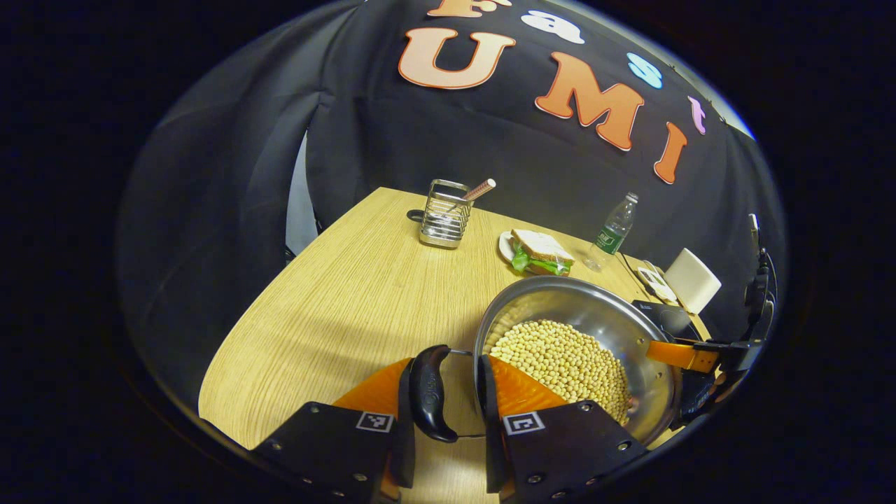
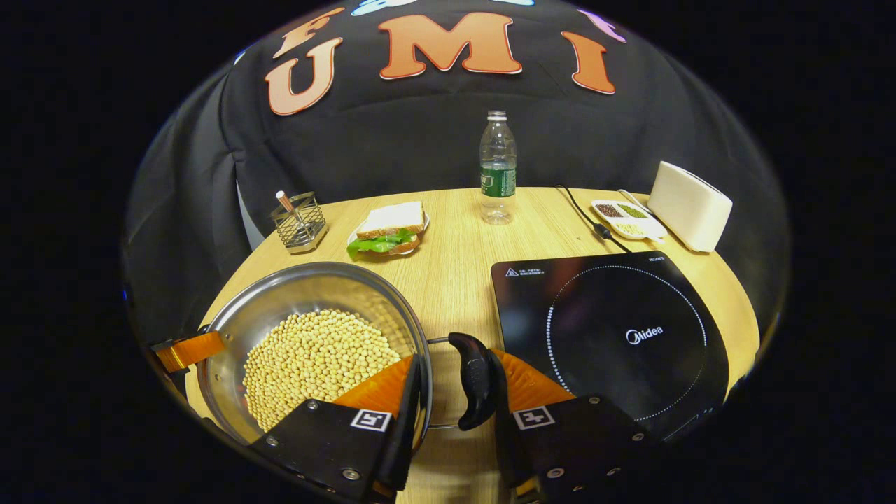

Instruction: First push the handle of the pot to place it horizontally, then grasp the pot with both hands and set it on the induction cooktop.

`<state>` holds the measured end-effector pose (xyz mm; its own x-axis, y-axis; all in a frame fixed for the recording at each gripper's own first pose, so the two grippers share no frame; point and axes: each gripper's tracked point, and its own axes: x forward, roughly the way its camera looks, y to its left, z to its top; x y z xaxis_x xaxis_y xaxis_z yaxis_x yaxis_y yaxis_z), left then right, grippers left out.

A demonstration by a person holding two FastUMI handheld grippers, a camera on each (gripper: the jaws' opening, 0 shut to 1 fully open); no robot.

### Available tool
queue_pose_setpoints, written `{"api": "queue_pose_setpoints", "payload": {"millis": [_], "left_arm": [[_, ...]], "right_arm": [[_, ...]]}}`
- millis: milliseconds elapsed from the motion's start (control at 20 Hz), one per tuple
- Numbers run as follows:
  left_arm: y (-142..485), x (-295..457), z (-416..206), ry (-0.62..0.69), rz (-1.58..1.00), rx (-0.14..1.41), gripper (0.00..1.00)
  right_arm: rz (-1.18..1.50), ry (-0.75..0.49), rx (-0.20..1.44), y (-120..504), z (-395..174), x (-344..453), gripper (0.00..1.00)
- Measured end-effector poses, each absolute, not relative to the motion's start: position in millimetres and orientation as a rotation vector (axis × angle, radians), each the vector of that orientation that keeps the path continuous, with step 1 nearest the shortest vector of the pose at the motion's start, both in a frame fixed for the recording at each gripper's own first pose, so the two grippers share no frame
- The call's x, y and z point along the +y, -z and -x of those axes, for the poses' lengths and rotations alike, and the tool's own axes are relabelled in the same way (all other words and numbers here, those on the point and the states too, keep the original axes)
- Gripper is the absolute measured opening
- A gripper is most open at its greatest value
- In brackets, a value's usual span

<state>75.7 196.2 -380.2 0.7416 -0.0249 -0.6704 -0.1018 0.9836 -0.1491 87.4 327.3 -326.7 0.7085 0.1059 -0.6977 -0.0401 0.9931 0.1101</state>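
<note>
A steel pot [image 1: 616,315] [image 2: 280,294] half full of soybeans [image 2: 315,357] is on the wooden table, left of the black induction cooktop [image 2: 616,329]. Its two black side handles [image 1: 428,399] [image 2: 474,381] stick out level. My left gripper [image 1: 448,364] is shut across one handle and the rim beside it, one finger outside the handle and one over the rim. On the opposite side my right gripper [image 2: 456,358] grips the other handle and rim the same way. Each gripper appears across the pot in the other's view [image 1: 700,357] [image 2: 185,350].
At the back of the table stand a wire utensil rack [image 2: 299,222], a sandwich on a plate [image 2: 387,229], a water bottle [image 2: 498,168], a small dish of seasonings [image 2: 626,217] and a white box [image 2: 689,206]. The cooktop's cable [image 2: 581,213] runs toward the back.
</note>
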Motion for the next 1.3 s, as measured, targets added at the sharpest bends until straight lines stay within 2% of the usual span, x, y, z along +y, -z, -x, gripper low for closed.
{"api": "queue_pose_setpoints", "payload": {"millis": [500,1300], "left_arm": [[334,165,-77,-0.033,0.177,0.679,0.41],[305,6,-97,0.115,0.112,0.669,0.4]], "right_arm": [[-0.108,-0.076,0.722,281,-90,296,0.49],[-0.187,0.057,0.684,254,-74,140,0.49]]}}
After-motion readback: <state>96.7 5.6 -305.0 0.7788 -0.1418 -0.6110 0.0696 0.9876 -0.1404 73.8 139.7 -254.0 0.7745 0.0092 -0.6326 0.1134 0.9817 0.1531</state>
